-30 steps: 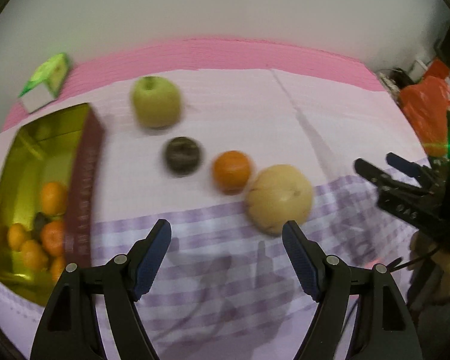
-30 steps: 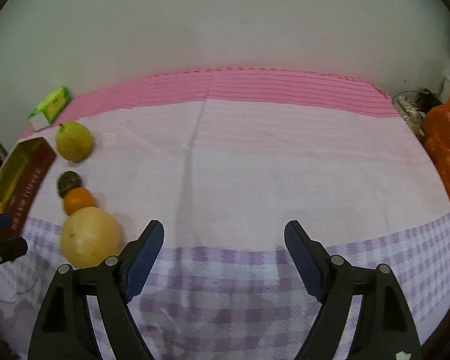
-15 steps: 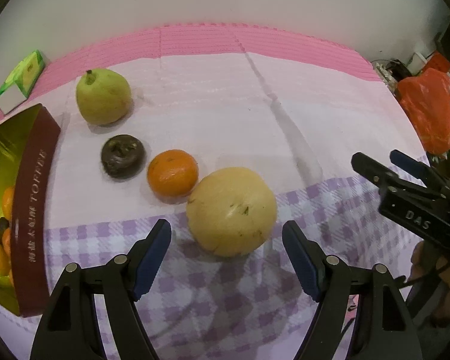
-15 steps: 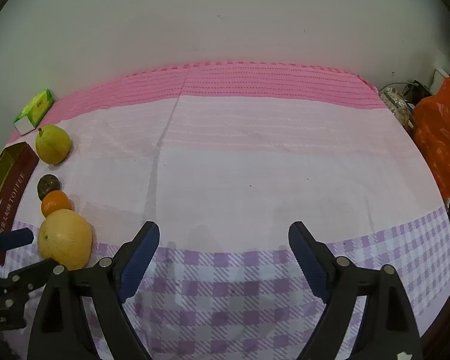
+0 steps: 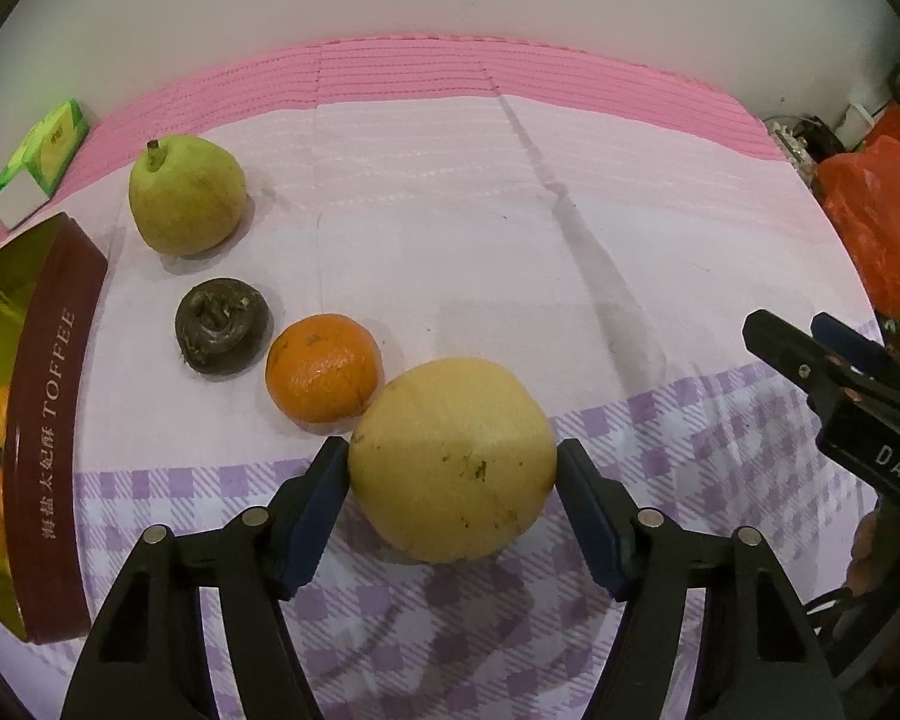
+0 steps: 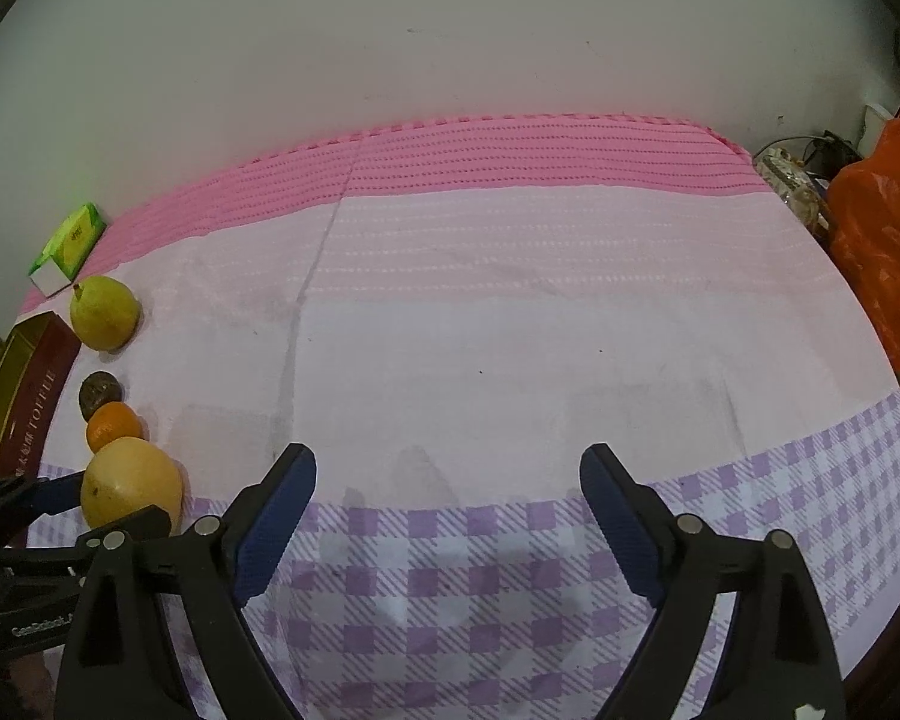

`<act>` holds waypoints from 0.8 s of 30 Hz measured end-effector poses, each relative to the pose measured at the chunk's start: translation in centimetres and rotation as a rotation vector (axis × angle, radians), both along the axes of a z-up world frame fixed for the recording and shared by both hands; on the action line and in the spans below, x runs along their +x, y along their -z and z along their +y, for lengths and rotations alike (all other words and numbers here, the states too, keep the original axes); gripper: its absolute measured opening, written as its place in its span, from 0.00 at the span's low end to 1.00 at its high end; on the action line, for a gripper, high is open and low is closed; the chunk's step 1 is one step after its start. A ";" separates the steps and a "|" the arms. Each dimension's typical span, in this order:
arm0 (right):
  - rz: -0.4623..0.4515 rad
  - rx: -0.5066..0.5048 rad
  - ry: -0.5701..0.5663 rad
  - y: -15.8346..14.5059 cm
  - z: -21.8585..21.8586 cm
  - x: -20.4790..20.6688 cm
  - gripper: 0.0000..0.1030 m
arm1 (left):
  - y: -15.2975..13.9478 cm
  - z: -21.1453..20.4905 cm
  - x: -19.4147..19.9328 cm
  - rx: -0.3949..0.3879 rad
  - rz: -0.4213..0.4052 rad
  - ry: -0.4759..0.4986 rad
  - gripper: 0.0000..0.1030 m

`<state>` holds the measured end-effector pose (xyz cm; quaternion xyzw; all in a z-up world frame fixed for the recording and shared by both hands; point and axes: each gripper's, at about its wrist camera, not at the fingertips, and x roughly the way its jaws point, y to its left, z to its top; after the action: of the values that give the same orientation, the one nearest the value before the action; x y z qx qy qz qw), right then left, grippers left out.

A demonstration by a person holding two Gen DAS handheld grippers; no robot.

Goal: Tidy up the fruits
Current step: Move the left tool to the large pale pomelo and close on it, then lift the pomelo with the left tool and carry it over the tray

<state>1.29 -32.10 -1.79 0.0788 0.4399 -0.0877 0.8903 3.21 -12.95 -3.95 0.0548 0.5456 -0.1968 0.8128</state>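
A large pale yellow fruit (image 5: 453,459) lies on the cloth between the fingers of my left gripper (image 5: 453,474); the pads touch or nearly touch its sides. Behind it lie an orange (image 5: 324,367), a dark brown fruit (image 5: 222,324) and a green pear (image 5: 186,203) in a diagonal row. A gold and maroon TOFFEE box (image 5: 45,420) at the left holds several small oranges. My right gripper (image 6: 447,504) is open and empty over bare cloth. The yellow fruit (image 6: 131,489), orange (image 6: 113,425) and pear (image 6: 103,312) show at its left.
A green and white carton (image 5: 36,162) lies at the far left by the wall. An orange plastic bag (image 5: 882,222) sits past the table's right edge. My right gripper's fingers (image 5: 834,360) show at the right of the left wrist view.
My left gripper has moved forward and right until the large yellow fruit sits between its fingers, which have closed in on it. My right gripper has shifted slightly and stays open.
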 end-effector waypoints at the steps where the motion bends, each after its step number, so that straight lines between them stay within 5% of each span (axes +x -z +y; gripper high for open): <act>1: -0.001 0.001 -0.002 0.0 0.0 0.0 0.85 | 0.1 -0.2 0.0 0.010 -0.004 0.004 0.68; 24: 0.022 -0.054 -0.033 0.5 2.0 0.1 0.85 | -2.4 2.2 -0.9 -0.026 -0.025 0.058 0.67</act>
<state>1.35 -30.14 -2.33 0.0465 0.4484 -0.0855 0.8885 2.30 -10.78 -1.50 0.0625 0.5310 -0.2265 0.8142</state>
